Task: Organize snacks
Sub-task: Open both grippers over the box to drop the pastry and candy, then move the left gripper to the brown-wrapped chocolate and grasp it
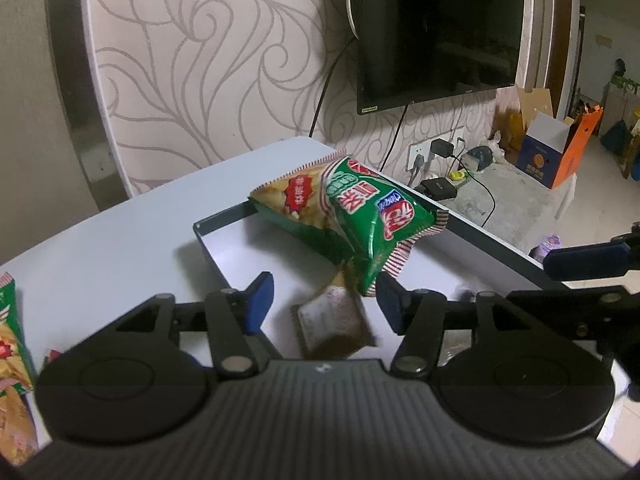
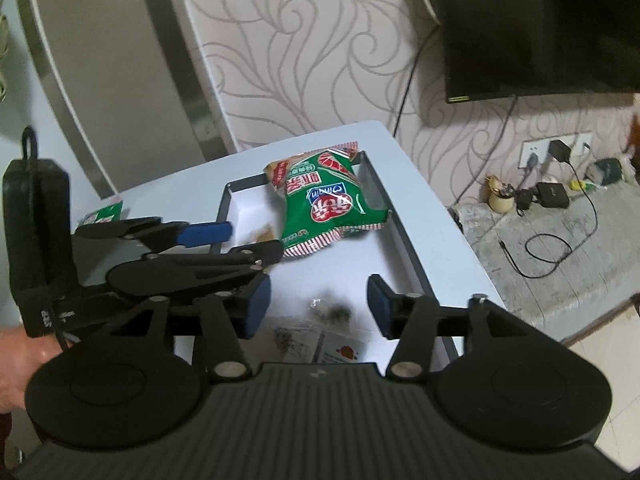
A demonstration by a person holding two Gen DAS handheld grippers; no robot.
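Left wrist view: left hand-held gripper (image 1: 325, 306) gaping wide over tray (image 1: 208, 240) on bench (image 1: 120, 240), small brown packet (image 1: 334, 326) lying blurred between its fingers. Green snack bag (image 1: 352, 216) sitting in tray beyond. Right hand-held gripper (image 2: 318, 306) also spreading wide, empty, above clear packets (image 2: 316, 336). More snack bags (image 1: 10, 344) waiting at left; television (image 1: 436, 32) hanging behind.

One tray (image 2: 404, 248) sits on one bench (image 1: 120, 240).

In the tray:
- Two large green snack bags, one (image 1: 360, 220) lying over the other (image 1: 288, 200).
- One small brown packet (image 1: 334, 326), blurred.
- A few small clear packets (image 2: 320, 332) at the tray's 6 o'clock end, too blurred to count.

On the bench at the tray's 9 o'clock side:
- At least one more green bag (image 1: 10, 340).

Two grippers show, the left (image 1: 324, 302) and the right (image 2: 318, 306).
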